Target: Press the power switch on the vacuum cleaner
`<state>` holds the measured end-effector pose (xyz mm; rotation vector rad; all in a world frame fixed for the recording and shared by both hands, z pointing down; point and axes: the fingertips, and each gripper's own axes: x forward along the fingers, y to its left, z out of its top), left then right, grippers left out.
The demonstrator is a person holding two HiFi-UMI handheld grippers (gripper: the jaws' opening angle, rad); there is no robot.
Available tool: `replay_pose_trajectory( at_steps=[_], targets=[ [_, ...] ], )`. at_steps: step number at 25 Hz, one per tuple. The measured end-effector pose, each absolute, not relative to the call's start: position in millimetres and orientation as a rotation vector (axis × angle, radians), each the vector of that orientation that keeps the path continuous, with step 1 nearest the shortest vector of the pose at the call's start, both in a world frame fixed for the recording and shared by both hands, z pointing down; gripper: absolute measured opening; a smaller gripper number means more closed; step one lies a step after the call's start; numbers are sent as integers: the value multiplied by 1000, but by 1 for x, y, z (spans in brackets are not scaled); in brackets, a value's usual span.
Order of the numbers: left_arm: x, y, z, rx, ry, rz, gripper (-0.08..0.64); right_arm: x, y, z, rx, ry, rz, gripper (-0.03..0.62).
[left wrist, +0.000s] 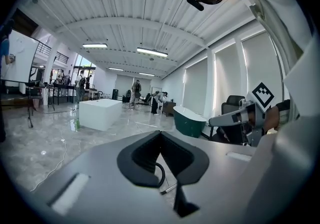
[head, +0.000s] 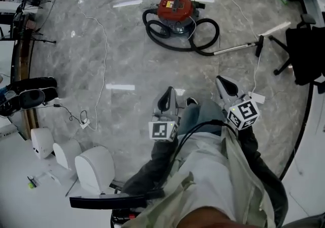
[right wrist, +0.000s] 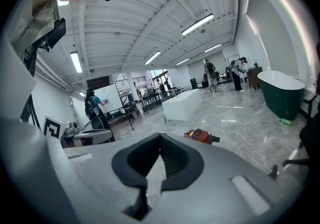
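Note:
The red vacuum cleaner point(head: 175, 8) stands on the marble floor well ahead of me, its black hose point(head: 203, 36) coiled round it and its metal wand point(head: 236, 47) lying to the right. In the right gripper view the vacuum cleaner point(right wrist: 199, 135) is small, just above the jaws. My left gripper point(head: 166, 101) and right gripper point(head: 227, 87) are held in front of the person's body, far short of the vacuum cleaner and touching nothing. The jaw tips of both the left gripper point(left wrist: 161, 134) and the right gripper point(right wrist: 160, 135) meet, with nothing between them.
A white cable point(head: 104, 54) runs across the floor to a power strip point(head: 85, 122) at the left. White rounded units point(head: 94, 168) stand at the lower left. A black office chair point(head: 302, 54) is at the right. Far off are a white block point(left wrist: 100, 113), a green tub point(right wrist: 282, 93) and people.

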<state>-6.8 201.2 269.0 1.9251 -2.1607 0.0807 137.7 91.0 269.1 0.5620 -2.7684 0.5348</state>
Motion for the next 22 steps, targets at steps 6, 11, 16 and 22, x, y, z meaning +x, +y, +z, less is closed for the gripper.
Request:
replay_pose_trajectory(
  at_steps=[6,11,16,22],
  targets=[
    [52,225,243,1949,-2173,39,0,183,123,220,586,-2895,396,2],
    [131,247,236,1955,-2161,23,0,266,159,213,628,-2887,331,2],
    [201,285,235,1932,-2157,2,0,353,191,218,706,-2859,366,2],
    [230,317,238,1889,-2161,-24,0,388,209,219,733,-2871,377,2]
  ],
)
